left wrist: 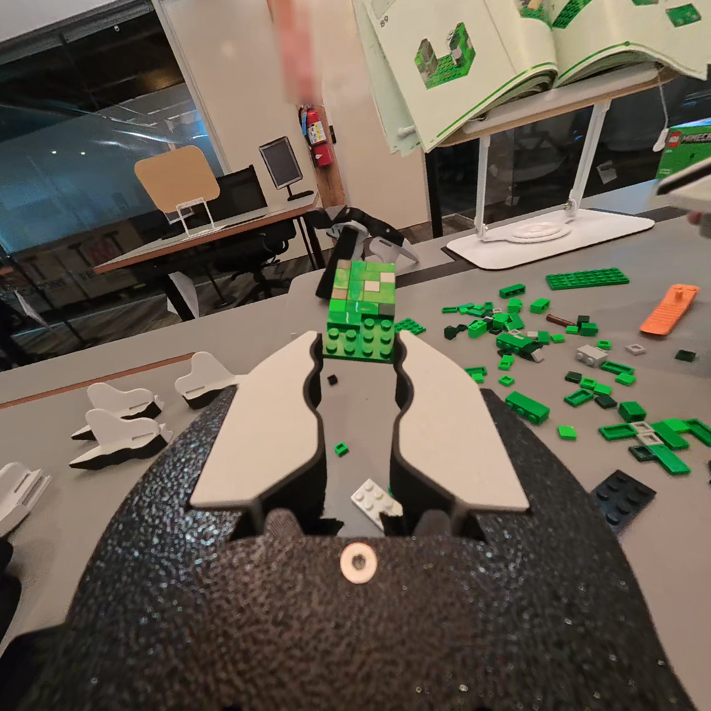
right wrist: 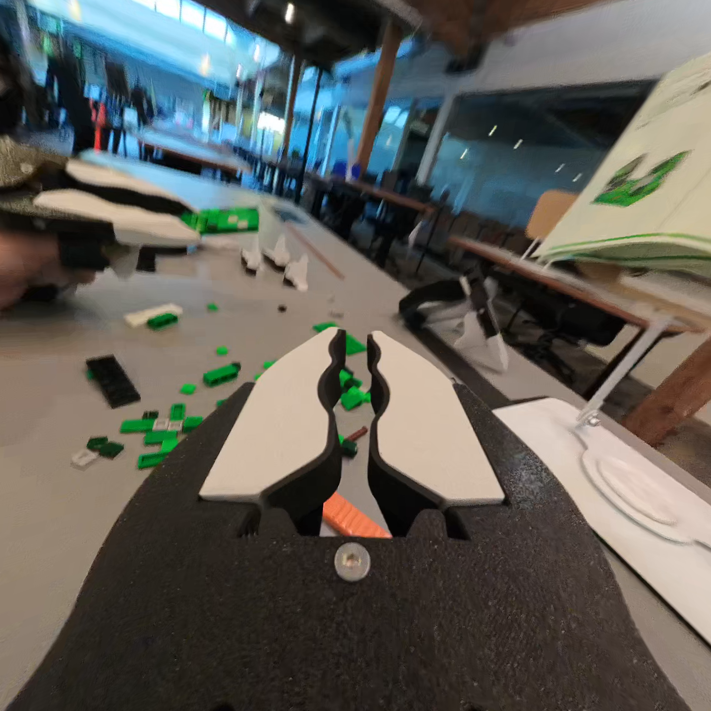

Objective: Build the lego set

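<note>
My left gripper (left wrist: pixel 359 340) is shut on a green Lego assembly (left wrist: pixel 361 304), a block with studs near the fingertips and tan, white and grey tiles farther out, held above the grey table (left wrist: pixel 269 315). The right wrist view shows that gripper (right wrist: pixel 192 227) at the left, holding the assembly (right wrist: pixel 227 219) level above the table. My right gripper (right wrist: pixel 354 340) is empty, its fingers a narrow gap apart, above loose green pieces (right wrist: pixel 352 396). Loose green bricks and plates (left wrist: pixel 511 334) lie to the right of the left gripper.
An open instruction booklet (left wrist: pixel 481 65) rests on a white stand (left wrist: pixel 550 234) at the back right. An orange brick separator (left wrist: pixel 669 309), a dark blue plate (left wrist: pixel 623 496), a white plate (left wrist: pixel 375 500) and spare white finger parts (left wrist: pixel 119 431) lie on the table. My right fingertips sit around 20 cm from my left ones. From my left tips it is roughly 9 cm to the white plate (left wrist: pixel 375 500); from my right, 25 cm.
</note>
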Demonstrator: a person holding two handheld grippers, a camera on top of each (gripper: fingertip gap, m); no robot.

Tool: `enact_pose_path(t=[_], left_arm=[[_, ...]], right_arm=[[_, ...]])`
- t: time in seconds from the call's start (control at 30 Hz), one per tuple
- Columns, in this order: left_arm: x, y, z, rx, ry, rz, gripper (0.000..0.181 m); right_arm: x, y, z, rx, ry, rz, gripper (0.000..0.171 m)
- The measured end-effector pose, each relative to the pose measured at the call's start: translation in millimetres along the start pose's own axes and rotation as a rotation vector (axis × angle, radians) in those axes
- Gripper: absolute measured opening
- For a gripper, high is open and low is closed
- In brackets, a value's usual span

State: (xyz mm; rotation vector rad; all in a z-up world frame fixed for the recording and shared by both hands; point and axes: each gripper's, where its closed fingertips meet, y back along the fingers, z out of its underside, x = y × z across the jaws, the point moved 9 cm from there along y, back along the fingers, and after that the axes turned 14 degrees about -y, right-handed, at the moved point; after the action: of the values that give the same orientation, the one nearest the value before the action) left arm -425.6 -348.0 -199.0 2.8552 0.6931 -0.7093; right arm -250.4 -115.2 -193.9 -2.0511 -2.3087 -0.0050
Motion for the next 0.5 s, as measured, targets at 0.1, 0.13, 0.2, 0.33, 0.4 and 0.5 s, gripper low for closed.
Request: enact_pose_path(t=[0.1,0.13,0.2,0.33,0.4,0.5], left_arm=[[6.1,-5.9,-0.9,-0.008,-0.056,0.029,0.034],[8.5,-7.3,-1.5,-0.009,-0.075,0.041,0.034],[12.2,-8.2,-3.3,-0.003,-0.104,0.055,0.034],[17.0,-9.5,-5.1,0.005,-0.138,0.077,0.034],[18.2,-9.9,-5.4,0.005,-0.147,0.085,0.034],[19.1,-10.3,-5.9,0.01,-0.139,0.095,0.034]], right_arm=[[9.0,-14.1,-4.2,-0.232,-0.062,-0.011,0.009],[12.4,-20.4,-5.6,-0.328,-0.131,-0.022,0.009],[16.0,-34.2,-8.0,-0.53,-0.318,-0.061,0.009],[9.2,-53.7,-9.6,-0.882,-0.557,-0.119,0.008],[5.1,-60.3,-7.3,-1.039,-0.537,-0.105,0.005],[-0.4,-67.3,-3.5,-1.223,-0.482,-0.084,0.013]])
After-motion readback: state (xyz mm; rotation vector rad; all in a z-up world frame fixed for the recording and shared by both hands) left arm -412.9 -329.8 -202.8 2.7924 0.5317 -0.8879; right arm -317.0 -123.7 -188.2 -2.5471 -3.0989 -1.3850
